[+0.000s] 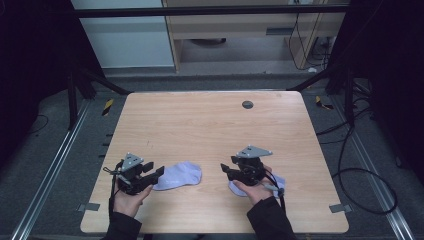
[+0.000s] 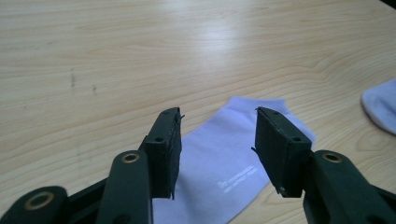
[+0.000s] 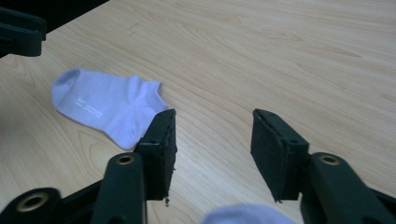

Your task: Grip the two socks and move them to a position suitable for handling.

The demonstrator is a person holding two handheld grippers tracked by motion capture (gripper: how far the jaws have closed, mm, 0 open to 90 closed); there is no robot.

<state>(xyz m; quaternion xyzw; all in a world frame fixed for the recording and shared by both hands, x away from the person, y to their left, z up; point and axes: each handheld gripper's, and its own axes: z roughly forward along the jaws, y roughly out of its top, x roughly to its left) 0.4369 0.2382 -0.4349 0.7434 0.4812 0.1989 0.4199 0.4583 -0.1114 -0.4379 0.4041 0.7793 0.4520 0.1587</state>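
Note:
A pale lilac ankle sock (image 1: 179, 176) lies flat on the wooden table (image 1: 200, 125), just right of my left gripper (image 1: 154, 175). That gripper is open, its jaws spread over the sock's near end (image 2: 224, 163), with nothing held. A second lilac sock (image 1: 278, 181) lies under the hand holding my right gripper (image 1: 225, 170); its edge (image 3: 240, 214) peeks in low between the open jaws. In the right gripper view the first sock (image 3: 105, 105) lies to the left, beyond the jaw tips. The second sock's tip (image 2: 380, 105) shows at the right edge of the left gripper view.
A dark round grommet (image 1: 247, 104) sits in the table near its far edge. Black frame bars (image 1: 100, 82) and cables (image 1: 360, 150) flank the table on the floor. Bare wood stretches across the table's far half.

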